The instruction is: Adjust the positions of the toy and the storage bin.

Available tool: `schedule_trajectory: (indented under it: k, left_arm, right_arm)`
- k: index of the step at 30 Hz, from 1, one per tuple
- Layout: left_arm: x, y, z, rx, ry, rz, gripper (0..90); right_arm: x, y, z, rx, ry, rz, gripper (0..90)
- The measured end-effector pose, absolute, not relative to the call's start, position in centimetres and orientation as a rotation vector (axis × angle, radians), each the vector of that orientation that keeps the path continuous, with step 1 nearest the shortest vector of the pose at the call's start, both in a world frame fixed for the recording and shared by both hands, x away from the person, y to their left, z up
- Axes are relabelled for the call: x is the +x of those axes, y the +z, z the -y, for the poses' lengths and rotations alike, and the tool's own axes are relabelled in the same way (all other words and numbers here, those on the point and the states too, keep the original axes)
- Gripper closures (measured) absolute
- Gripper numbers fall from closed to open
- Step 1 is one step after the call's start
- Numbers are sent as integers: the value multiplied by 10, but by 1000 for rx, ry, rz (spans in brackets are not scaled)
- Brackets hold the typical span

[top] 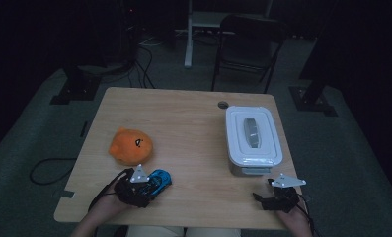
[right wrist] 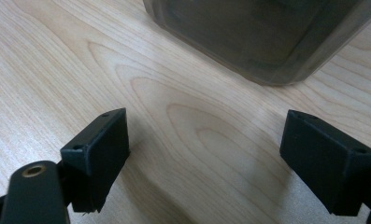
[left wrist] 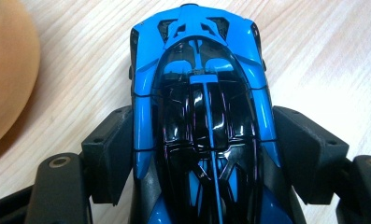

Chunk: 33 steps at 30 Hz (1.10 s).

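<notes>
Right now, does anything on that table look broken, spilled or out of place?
Nothing stands out. The blue toy car sits whole between the left gripper's jaws, the orange plush toy lies beside it, and the white lidded box stands square with its lid on. The right gripper is open over bare wood.

A light wooden table [top: 183, 118] with a round cable hole [top: 223, 104] is set on grey carpet [top: 341, 163] in a dimly lit room. Behind it, a dark folding chair [top: 248, 42] and a white stand [top: 189, 34] are seen. Black cables [top: 144, 66] are trailed across the floor.
</notes>
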<state>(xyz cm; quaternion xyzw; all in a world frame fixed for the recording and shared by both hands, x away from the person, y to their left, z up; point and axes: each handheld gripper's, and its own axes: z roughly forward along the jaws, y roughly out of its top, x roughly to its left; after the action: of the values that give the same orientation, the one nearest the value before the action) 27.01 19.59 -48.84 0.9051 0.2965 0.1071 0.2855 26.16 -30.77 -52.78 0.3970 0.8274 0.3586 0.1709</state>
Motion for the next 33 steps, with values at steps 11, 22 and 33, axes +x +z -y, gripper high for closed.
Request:
schedule_trajectory:
  k: [11, 22, 33]
  left_arm:
    - [260, -494, -227, 2408, 236, -700, 270]
    - [261, -504, -249, 2412, 203, -687, 270]
    - [262, -507, -254, 2402, 186, -681, 258]
  right_arm:
    - [262, -528, 308, 1133, 1017, -2346, 151]
    - [262, -528, 308, 1134, 1017, -2343, 152]
    - [262, -528, 308, 1138, 1016, -2342, 152]
